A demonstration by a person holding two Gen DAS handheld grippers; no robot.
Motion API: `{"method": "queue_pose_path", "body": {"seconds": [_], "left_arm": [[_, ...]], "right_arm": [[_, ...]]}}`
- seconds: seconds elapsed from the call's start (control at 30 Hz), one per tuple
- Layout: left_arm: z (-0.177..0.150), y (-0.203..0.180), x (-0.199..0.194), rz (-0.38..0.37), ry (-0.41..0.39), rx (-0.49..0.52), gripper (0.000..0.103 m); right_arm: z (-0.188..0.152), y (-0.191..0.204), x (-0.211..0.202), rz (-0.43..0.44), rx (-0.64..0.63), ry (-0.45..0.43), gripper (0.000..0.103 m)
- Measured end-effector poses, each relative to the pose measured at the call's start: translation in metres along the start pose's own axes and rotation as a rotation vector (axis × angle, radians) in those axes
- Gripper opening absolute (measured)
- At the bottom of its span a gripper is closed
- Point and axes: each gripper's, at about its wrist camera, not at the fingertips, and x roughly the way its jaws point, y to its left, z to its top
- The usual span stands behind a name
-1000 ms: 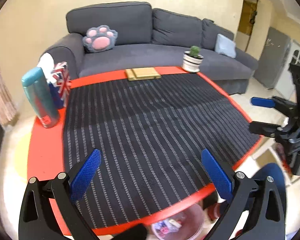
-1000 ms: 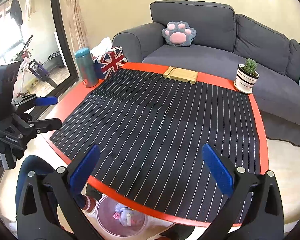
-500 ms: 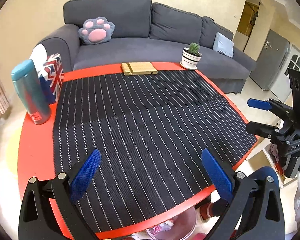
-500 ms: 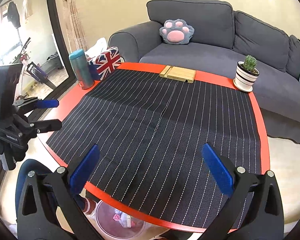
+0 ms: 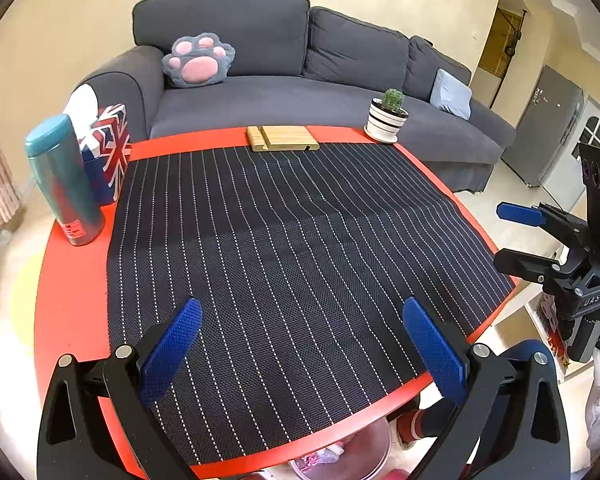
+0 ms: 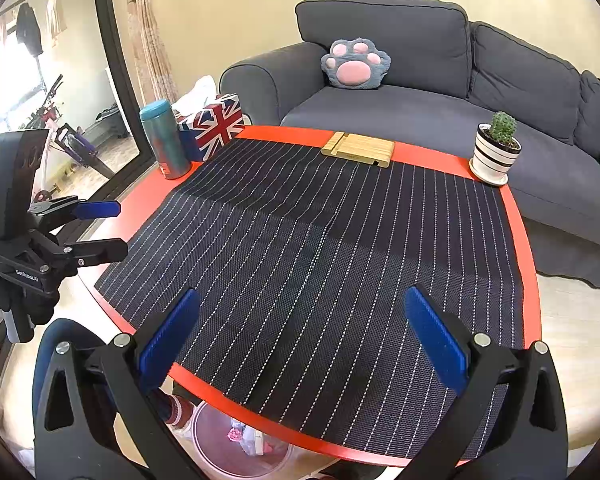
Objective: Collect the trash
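Left wrist: striped mat (image 5: 284,248), red table (image 5: 68,312)

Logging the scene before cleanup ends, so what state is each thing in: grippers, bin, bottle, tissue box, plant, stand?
left gripper: open, empty, above the mat.
right gripper: open, empty.
trash bin: under the table edge, holding scraps.
teal bottle: upright, capped.
flag tissue box: tissue sticking out.
potted cactus: upright.
wooden stand: lying flat, nothing on it.
striped mat: spread flat.
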Motion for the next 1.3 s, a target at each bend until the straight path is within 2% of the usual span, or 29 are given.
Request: {"method": "queue_pose_path", "body": {"seconds": [1.3], "left_arm": [[0.0000, -0.0026, -0.0014, -0.039, -0.013, 0.005, 0.097]], "right_arm": [[-0.0030, -0.0014, 0.0072, 0.000, 0.000, 0.020, 0.100]]}}
